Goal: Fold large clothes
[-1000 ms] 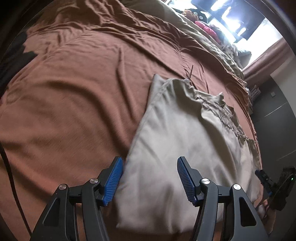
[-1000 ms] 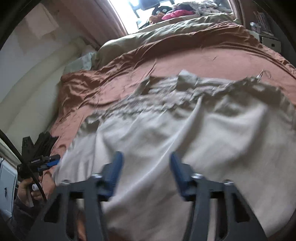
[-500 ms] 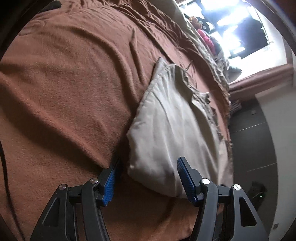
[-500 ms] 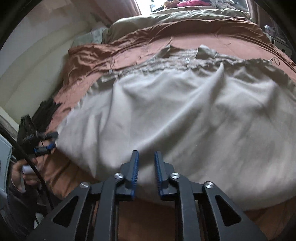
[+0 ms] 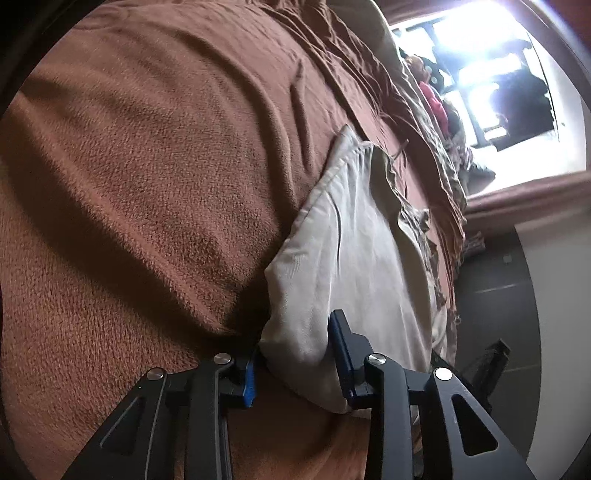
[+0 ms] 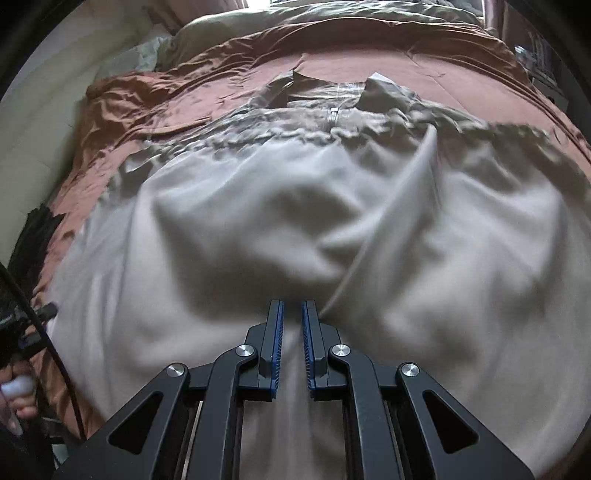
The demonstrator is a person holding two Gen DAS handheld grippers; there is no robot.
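Observation:
A large beige garment (image 5: 351,258) lies spread on a brown blanket (image 5: 166,166) on a bed. In the left wrist view my left gripper (image 5: 293,336) sits low at the garment's near corner. Its jaws are closing, and the thick folded corner fills the gap and touches both blue pads. In the right wrist view the beige garment (image 6: 221,221) covers most of the frame, its zip and collar at the far end. My right gripper (image 6: 292,304) is nearly closed and still closing, pinching a fold of the cloth. A raised ridge runs from that fold to the upper right.
An olive duvet (image 6: 332,22) and a pile of clothes (image 5: 432,99) lie at the bed's far end under a bright window (image 5: 480,81). Dark floor (image 5: 491,295) borders the bed. A hand (image 6: 16,398) and a black cable (image 6: 55,354) show at the left edge of the right wrist view.
My left gripper dropped to the garment's corner and its jaws narrowed around it. My right gripper's jaws came together on a fold and moved forward, raising a ridge in the cloth.

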